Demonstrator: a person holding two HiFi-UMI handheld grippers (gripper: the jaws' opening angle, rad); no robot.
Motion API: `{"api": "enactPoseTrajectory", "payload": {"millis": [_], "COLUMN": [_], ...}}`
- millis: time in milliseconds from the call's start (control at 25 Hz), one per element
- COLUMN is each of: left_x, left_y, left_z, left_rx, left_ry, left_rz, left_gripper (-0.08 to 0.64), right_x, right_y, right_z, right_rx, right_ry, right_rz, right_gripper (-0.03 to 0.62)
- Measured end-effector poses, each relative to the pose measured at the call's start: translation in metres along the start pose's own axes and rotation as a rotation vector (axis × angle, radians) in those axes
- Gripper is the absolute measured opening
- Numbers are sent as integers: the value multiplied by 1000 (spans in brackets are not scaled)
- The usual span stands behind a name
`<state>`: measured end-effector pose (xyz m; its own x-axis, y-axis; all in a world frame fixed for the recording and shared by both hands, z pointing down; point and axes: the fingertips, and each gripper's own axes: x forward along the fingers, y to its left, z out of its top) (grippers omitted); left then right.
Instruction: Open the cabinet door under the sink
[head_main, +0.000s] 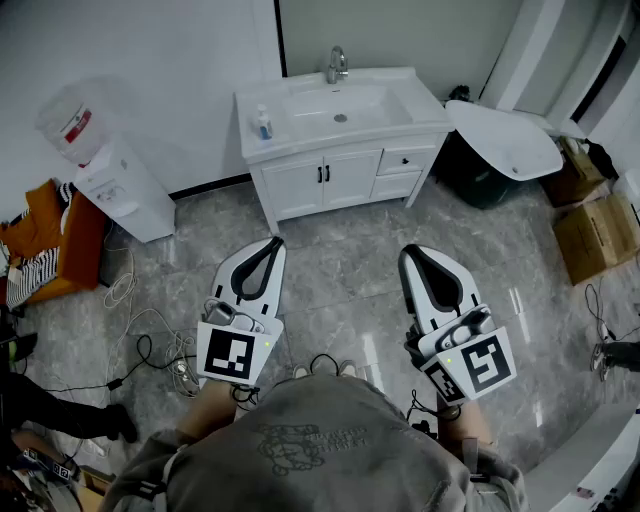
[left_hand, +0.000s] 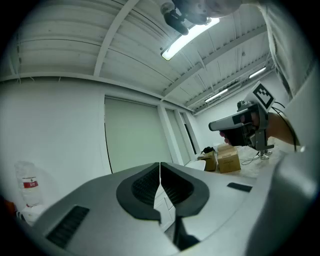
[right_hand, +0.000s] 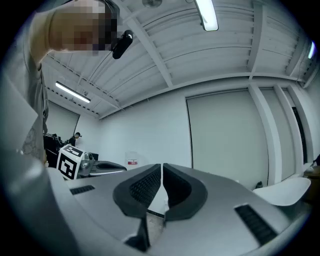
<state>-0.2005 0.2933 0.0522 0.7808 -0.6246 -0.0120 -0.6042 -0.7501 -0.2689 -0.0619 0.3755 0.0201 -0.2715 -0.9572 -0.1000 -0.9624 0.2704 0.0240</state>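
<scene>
White cabinet door under the sink is sitting closed at 12 o'clock, so nothing is done yet. Left gripper and right gripper are hovering well apart from it, jaws pressed together, empty.

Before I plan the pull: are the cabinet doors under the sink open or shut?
Shut. Both cabinet doors lie flush with the vanity front, black handles side by side.

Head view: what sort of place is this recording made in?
Probably a test or demo room, not a lived-in bathroom: a sink vanity stands near a water dispenser, with cardboard boxes and loose cables on the floor.
</scene>
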Motion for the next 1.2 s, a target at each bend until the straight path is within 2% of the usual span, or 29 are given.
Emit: {"api": "enactPoseTrajectory", "payload": {"millis": [200, 600, 680, 800, 840, 1200], "left_x": [8, 28, 34, 46, 50, 73], "left_y": [-1, -15, -19, -28, -31, -64], "left_z": [-1, -2, -5, -6, -6, -6], "left_rx": [2, 5, -2, -7, -12, -11], "left_ry": [7, 21, 33, 28, 24, 30], "left_rz": [-5, -5, -2, 1, 4, 33], "left_gripper": [20, 20, 20, 20, 20, 20], "right_x": [0, -4, -6, -9, -10, -22], "right_y": [-13, -39, -47, -58, -61, -88], "right_z": [-2, -13, -15, -17, -18, -30], "right_rx": [54, 74, 24, -118, -133, -66], "right_ry": [-22, -14, -3, 17, 18, 24], "right_rz": [-23, -33, -56, -105, -103, -24], "right_gripper": [34, 34, 34, 34, 34, 34]}}
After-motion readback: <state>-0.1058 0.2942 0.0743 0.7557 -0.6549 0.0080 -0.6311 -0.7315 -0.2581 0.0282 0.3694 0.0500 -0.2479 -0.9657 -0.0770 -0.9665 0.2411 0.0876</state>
